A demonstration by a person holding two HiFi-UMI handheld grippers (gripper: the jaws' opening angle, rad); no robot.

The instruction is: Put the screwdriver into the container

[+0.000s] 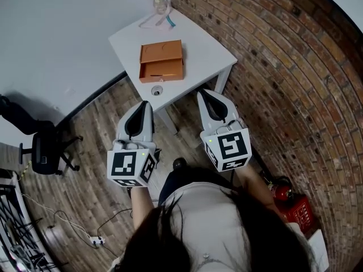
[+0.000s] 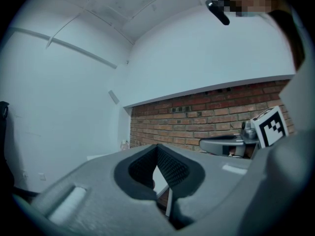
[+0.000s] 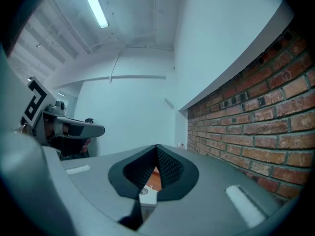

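Stance at the surface, seen from my head. My left hand-held gripper [image 1: 144,105] and right hand-held gripper [image 1: 207,95] sit side by side at mid-frame over the wooden floor [image 1: 85,191]. Their tips point up the frame toward the near edge of the white surface [image 1: 207,50].

Each gripper's own view shows its jaws pressed together at the tips with nothing pinched between them.

The orange container [image 1: 161,54] lies on the surface at upper centre, well apart from both grippers. Its front tray is pulled open toward me, and a thin long item [image 1: 161,74] lies in that tray. It is too small for me to tell whether this is the screwdriver, and I can make out no screwdriver elsewhere on the surface.

A small round object [image 1: 157,90] sits just below the container, near the surface's edge. A clear bottle [image 1: 160,4] stands at the far corner, at the top of the frame.

A brick wall [image 1: 295,67] fills the right side. A black chair [image 1: 42,152] stands at the left edge, and a red extinguisher [image 1: 282,192] lies at lower right.
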